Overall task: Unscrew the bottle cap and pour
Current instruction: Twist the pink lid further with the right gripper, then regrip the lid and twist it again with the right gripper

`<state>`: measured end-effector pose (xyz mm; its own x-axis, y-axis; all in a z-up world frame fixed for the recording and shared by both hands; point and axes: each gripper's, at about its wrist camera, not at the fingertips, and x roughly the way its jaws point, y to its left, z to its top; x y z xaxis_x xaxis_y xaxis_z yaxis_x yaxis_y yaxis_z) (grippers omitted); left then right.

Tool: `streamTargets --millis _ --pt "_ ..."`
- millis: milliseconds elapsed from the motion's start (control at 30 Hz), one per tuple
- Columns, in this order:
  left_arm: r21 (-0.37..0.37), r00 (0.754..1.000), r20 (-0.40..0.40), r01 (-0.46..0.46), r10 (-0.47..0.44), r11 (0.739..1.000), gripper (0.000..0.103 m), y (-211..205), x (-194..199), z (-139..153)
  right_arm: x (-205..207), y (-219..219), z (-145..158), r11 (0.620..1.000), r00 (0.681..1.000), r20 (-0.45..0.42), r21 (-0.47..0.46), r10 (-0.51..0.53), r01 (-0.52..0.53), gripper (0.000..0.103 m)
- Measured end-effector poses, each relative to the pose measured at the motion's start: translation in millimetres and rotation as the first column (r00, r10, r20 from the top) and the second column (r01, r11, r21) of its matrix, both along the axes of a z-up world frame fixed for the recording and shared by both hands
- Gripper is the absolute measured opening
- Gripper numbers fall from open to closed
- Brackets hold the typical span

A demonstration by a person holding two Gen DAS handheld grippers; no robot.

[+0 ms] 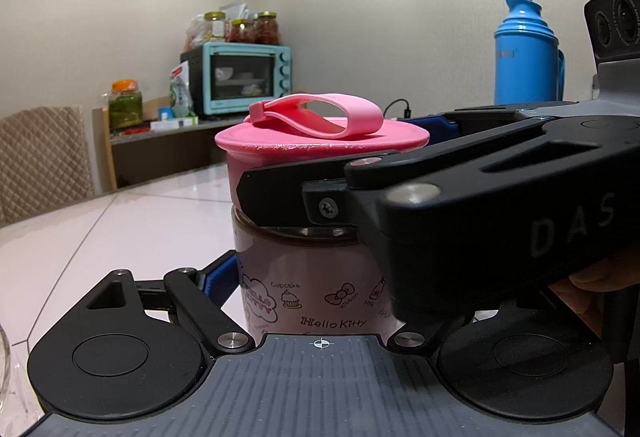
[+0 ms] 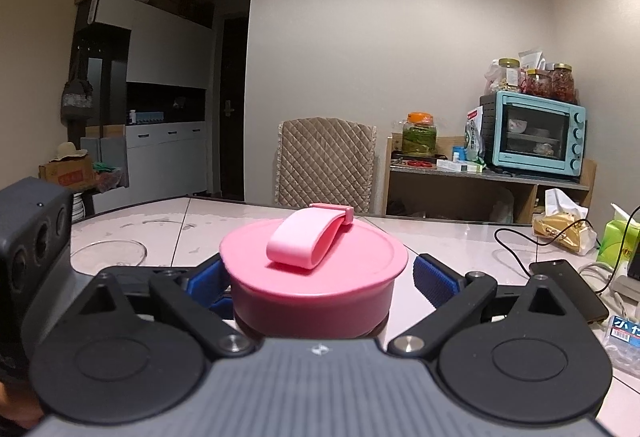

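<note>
A pink Hello Kitty bottle [image 1: 312,293] stands upright on the white table. Its pink cap [image 1: 320,145] with a loop strap sits on top. My left gripper [image 1: 312,285] is shut on the bottle's body, blue pads against its sides. My right gripper [image 2: 316,281] reaches in from the right at cap height. In the right wrist view its blue pads [image 2: 434,279] stand on both sides of the cap [image 2: 314,277]; the left pad looks close against it, the right pad stands a little off.
A glass bowl [image 2: 108,251] lies on the table to the left. A phone [image 2: 568,289], cable and packets lie at the right. A blue thermos [image 1: 526,53] stands behind. A chair [image 2: 326,165] and a shelf with an oven [image 2: 536,133] are beyond the table.
</note>
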<state>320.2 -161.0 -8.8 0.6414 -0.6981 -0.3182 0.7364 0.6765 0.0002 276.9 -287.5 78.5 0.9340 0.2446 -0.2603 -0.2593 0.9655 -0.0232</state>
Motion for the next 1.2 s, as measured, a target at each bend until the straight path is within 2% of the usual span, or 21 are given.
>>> streamTargets --millis 133,400,600,800,1033,1100,1200 --pt "-0.001 1.0 -0.001 0.0 0.0 1.0 0.09 -0.1 0.2 -0.1 -0.8 1.5 -1.0 1.0 1.0 -0.003 0.009 0.016 -0.016 0.086" --pt "0.0 1.0 0.0 0.0 0.0 1.0 0.09 -0.6 -0.3 -0.2 0.3 -4.3 -2.8 0.998 0.998 0.004 0.01 0.069 -0.069 0.085" --pt "0.0 1.0 0.0 0.0 0.0 1.0 0.09 -0.5 -0.1 -0.1 5.6 -18.7 -2.6 0.982 0.982 0.014 -0.006 0.188 -0.188 0.085" --pt "0.0 1.0 -0.001 0.0 0.0 1.0 0.089 -0.5 0.2 -0.4 18.7 -44.5 -2.5 0.928 0.928 0.023 -0.001 0.373 -0.373 0.085" --pt "0.0 1.0 0.0 0.0 0.0 1.0 0.089 -1.0 -0.4 -0.3 40.5 -71.4 -1.5 0.829 0.831 0.023 0.055 0.556 -0.557 0.085" --pt "0.0 1.0 0.0 0.0 0.0 1.0 0.089 -1.0 -0.7 -0.3 42.9 -73.1 -0.5 0.817 0.819 0.026 0.053 0.573 -0.574 0.085" --pt "0.0 1.0 0.0 0.0 0.0 1.0 0.089 -1.2 -0.5 -0.3 42.8 -71.8 1.7 0.817 0.819 0.026 0.055 0.573 -0.574 0.085"
